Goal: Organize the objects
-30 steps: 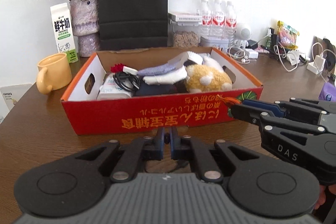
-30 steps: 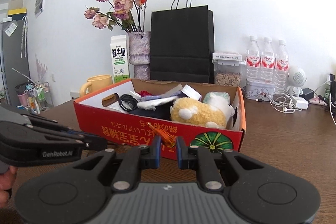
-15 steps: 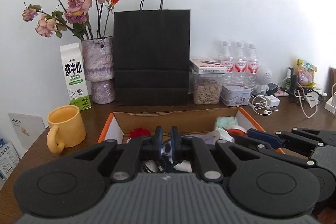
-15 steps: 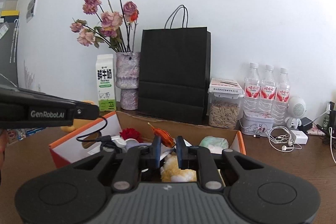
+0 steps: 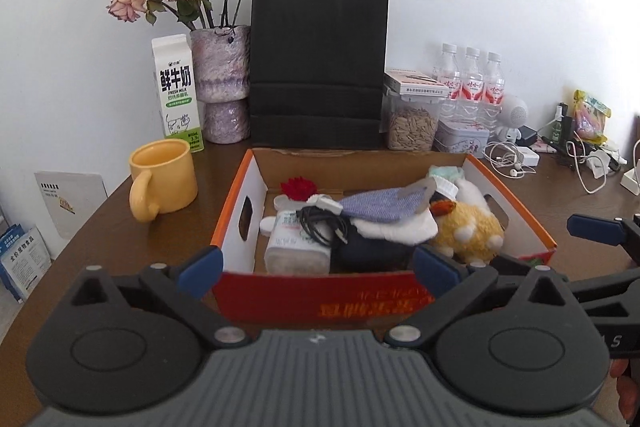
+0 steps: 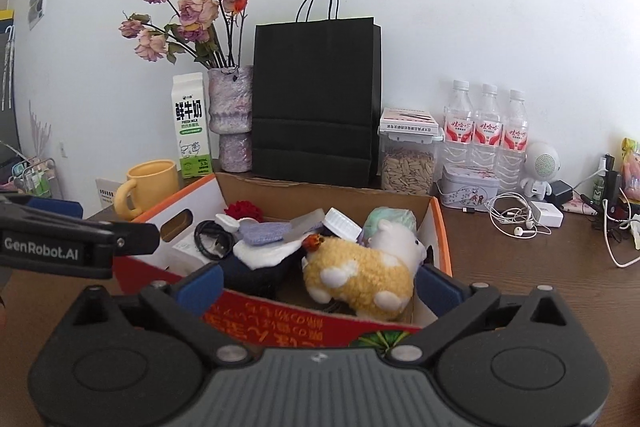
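Observation:
A red and orange cardboard box (image 5: 304, 297) (image 6: 280, 327) stands on the brown table, full of things: a yellow plush toy (image 5: 468, 231) (image 6: 360, 271), a small orange object (image 5: 442, 207) (image 6: 314, 241) resting on the plush, a black cable (image 5: 320, 225), a white packet (image 5: 294, 247), blue cloth (image 5: 380, 205) and a red flower (image 5: 298, 187). My left gripper (image 5: 316, 267) is open and empty at the box's near wall. My right gripper (image 6: 320, 277) is open and empty over the box's near right corner.
Behind the box stand a black paper bag (image 5: 318, 67), a vase of dried roses (image 5: 220, 83), a milk carton (image 5: 176, 91), a yellow mug (image 5: 164, 179), a seed jar (image 5: 412, 119), three water bottles (image 5: 472, 83) and a tin (image 5: 462, 139). Cables and chargers (image 5: 516, 163) lie at right.
Both grippers have opened wide. The small orange object that the right gripper held now lies in the box on the plush toy. Both cameras now look down into the box.

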A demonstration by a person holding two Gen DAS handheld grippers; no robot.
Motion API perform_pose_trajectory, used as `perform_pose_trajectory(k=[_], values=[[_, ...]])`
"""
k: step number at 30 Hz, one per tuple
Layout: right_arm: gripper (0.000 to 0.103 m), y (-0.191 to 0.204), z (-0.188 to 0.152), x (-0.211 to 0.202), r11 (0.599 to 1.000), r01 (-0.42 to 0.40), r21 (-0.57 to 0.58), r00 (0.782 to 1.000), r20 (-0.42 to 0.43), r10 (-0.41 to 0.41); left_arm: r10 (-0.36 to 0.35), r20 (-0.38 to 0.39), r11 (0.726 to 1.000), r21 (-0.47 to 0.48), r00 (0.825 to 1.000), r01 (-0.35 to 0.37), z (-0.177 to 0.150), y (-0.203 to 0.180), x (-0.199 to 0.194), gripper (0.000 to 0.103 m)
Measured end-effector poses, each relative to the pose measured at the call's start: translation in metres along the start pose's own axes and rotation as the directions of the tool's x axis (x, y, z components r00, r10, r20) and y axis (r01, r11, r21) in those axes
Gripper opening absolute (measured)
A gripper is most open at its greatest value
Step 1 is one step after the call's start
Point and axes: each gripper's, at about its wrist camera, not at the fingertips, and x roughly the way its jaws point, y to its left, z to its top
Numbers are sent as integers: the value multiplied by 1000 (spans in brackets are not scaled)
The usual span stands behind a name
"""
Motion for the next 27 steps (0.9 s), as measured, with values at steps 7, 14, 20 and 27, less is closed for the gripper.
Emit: perform_pose_trajectory(k=[7, 14, 20, 27], values=[[103, 11, -23, -48, 1000, 0, 27, 1000, -8, 0, 6, -41, 1000, 9, 999, -6, -31, 9, -39, 103], [103, 16, -32, -70, 999, 3, 34, 1000, -9, -3, 4, -45, 1000, -3, 999, -4, -42, 12, -57, 103], [103, 17, -32, -73, 999, 5, 38, 1000, -10, -5, -1, -46, 1000, -4, 999, 1, -43, 11, -59, 103], [103, 17, -32, -74, 999, 3, 36, 1000, -10, -3, 2, -46, 1000, -5, 999, -3, -42, 13, -58, 103]])
